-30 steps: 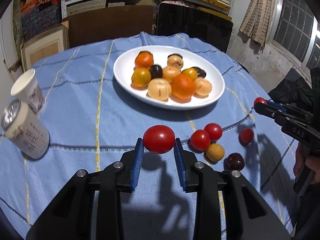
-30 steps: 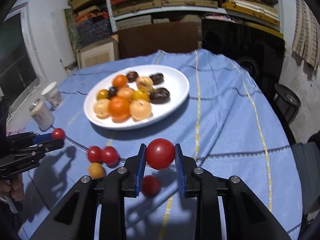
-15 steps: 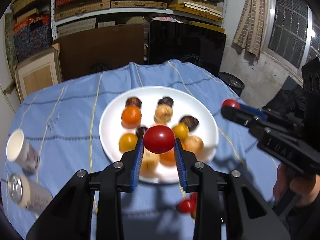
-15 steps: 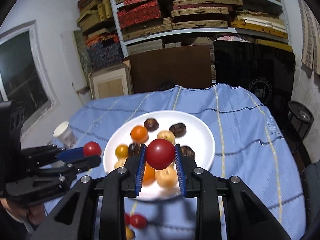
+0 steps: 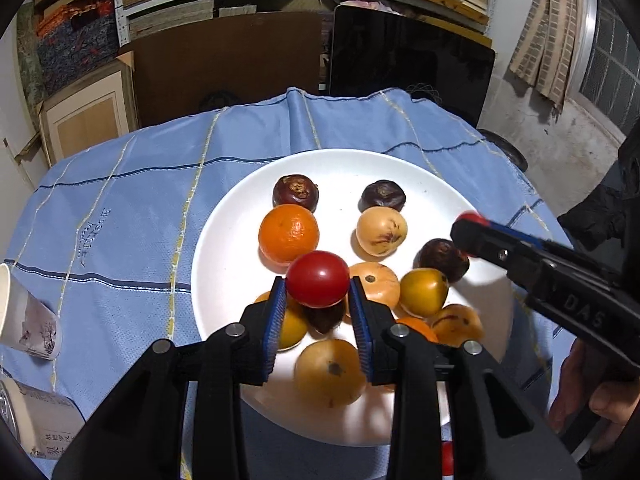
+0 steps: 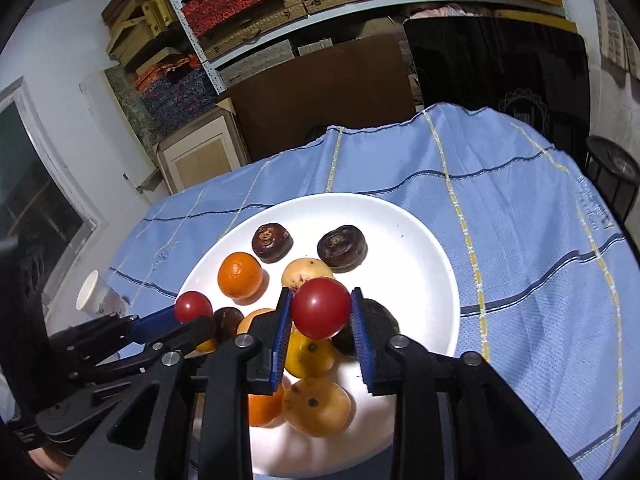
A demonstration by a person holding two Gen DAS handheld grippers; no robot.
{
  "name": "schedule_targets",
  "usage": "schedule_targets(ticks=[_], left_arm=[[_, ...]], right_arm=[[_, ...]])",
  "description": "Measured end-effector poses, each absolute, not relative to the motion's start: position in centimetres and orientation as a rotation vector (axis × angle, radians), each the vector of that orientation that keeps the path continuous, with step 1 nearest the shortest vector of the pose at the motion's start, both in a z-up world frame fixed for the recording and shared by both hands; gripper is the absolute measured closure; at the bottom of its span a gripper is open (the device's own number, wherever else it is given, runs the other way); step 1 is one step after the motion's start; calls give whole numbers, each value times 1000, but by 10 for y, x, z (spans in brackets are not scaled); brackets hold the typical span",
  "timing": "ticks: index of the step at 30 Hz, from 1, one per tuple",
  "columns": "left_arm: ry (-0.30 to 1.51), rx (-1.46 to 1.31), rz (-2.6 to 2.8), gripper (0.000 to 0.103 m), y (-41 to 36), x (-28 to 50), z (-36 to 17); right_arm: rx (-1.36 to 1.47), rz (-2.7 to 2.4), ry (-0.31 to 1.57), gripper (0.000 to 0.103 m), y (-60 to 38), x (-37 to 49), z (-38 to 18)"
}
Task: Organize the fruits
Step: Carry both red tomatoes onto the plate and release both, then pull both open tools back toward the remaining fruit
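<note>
Reading what I can: my right tool (image 5: 472, 226) shows raised letters "DAS" on its black body in the left wrist view. The can (image 5: 38, 424) at lower left carries printed Chinese characters, too small for me to make out. The blue tablecloth (image 5: 120, 216) has stitched lettering near its left side, unreadable from here.

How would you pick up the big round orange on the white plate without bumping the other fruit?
Both grippers are full, so one must first set its tomato down. Then grip the big round orange across its widest middle, coming straight down from above. It is a smooth ball, so any lower pinch could slip. Put the fingers on its left and right, where the white plate shows bare; a dark fruit sits right behind.
</note>
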State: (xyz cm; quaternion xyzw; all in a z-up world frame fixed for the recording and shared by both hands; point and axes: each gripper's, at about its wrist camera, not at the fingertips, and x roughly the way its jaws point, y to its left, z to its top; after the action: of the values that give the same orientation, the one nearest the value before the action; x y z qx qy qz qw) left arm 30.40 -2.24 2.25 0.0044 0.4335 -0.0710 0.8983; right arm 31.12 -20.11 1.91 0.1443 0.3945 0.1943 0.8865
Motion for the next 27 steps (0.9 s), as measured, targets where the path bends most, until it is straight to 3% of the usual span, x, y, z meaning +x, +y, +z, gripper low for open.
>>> schedule_targets(ticks=[2, 8, 11, 15, 20, 27], left_arm=[[862, 9, -116, 40, -20, 299, 28], [848, -21, -122, 38, -9, 277, 41], [855, -37, -104, 36, -1, 259, 41], [874, -80, -116, 33, 6, 227, 38], [844, -54, -122, 26, 6, 173, 34], [858, -32, -134, 25, 2, 119, 20]], right_arm=[[327, 388, 796, 52, -206, 306, 22], [334, 414, 809, 52, -220, 278, 31], [321, 422, 791, 45, -234, 252, 39], [214, 393, 761, 44, -245, 208, 46], [89, 337, 729, 41, -246, 155, 41], [-13, 290, 737, 40, -235, 118, 20]])
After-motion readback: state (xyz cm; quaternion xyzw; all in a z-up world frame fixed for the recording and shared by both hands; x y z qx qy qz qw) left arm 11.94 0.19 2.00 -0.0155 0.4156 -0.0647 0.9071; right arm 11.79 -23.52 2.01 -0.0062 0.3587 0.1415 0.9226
